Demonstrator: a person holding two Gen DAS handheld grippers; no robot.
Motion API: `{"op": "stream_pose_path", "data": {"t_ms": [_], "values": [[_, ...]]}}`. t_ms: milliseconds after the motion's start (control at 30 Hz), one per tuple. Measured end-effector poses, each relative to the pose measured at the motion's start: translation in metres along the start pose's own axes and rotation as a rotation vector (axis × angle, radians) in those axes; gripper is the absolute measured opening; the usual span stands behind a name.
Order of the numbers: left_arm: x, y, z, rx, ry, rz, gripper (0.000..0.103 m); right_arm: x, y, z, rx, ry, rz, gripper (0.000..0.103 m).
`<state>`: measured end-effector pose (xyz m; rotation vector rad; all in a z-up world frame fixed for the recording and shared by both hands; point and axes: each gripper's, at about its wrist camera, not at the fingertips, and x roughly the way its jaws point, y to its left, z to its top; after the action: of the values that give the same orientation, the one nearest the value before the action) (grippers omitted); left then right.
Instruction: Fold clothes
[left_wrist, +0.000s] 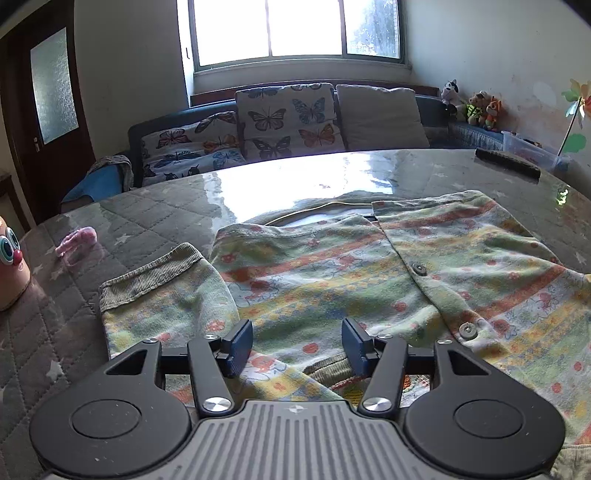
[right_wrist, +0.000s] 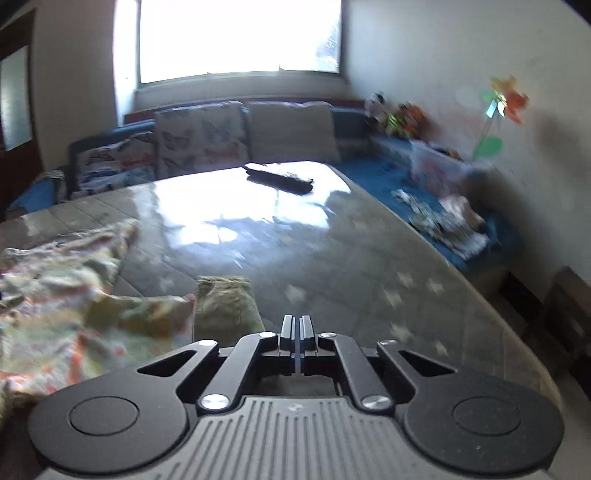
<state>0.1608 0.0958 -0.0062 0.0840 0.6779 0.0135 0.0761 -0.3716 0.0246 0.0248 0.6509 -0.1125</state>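
A child's buttoned top (left_wrist: 332, 266), pale green with orange and yellow patterned bands, lies spread on the table. One sleeve is folded across its left side, its ribbed cuff (left_wrist: 147, 280) lying flat. My left gripper (left_wrist: 297, 343) hovers low over the top's near hem, open, with cloth lying under the gap and neither pad pressing it. In the blurred right wrist view the top (right_wrist: 55, 295) fills the left side, and another ribbed cuff (right_wrist: 225, 299) lies just left of my right gripper (right_wrist: 297, 325). That gripper is shut and holds nothing.
The table (left_wrist: 147, 221) has a grey quilted cover under glossy plastic, and its right edge (right_wrist: 480, 295) drops off. On it are a pink scrap (left_wrist: 75, 240), a toy with big eyes (left_wrist: 9, 266) and a black remote-like bar (left_wrist: 508, 162). A sofa with butterfly cushions (left_wrist: 284, 118) stands behind.
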Motion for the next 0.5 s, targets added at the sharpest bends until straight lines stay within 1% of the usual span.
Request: {"op": "stream_pose_path", "data": {"t_ms": [67,100,200,267,400,467,500], "values": [[-0.002,-0.002,0.001,0.01,0.004,0.012,0.058,0.004,-0.009,-0.009,0.021,0.024,-0.02,0.006],[-0.004,-0.003,0.002,0.015,0.006,0.018,0.058,0.003,-0.007,-0.009,0.016,0.02,-0.005,0.006],[-0.01,-0.008,0.005,0.026,0.009,0.033,0.062,-0.003,0.012,-0.001,-0.016,-0.021,0.045,0.013],[-0.02,-0.013,0.006,0.023,-0.005,0.018,0.064,0.0,0.026,0.005,-0.024,-0.026,0.117,0.014],[-0.042,-0.037,0.008,0.064,-0.038,-0.03,0.066,0.012,0.052,0.01,-0.043,0.0,0.257,0.014],[-0.053,-0.053,0.007,0.091,-0.049,-0.066,0.069,0.02,0.067,0.009,-0.064,0.027,0.329,0.02],[-0.057,-0.062,0.006,0.111,-0.051,-0.084,0.071,0.026,0.076,0.007,-0.08,0.045,0.367,0.029]]}}
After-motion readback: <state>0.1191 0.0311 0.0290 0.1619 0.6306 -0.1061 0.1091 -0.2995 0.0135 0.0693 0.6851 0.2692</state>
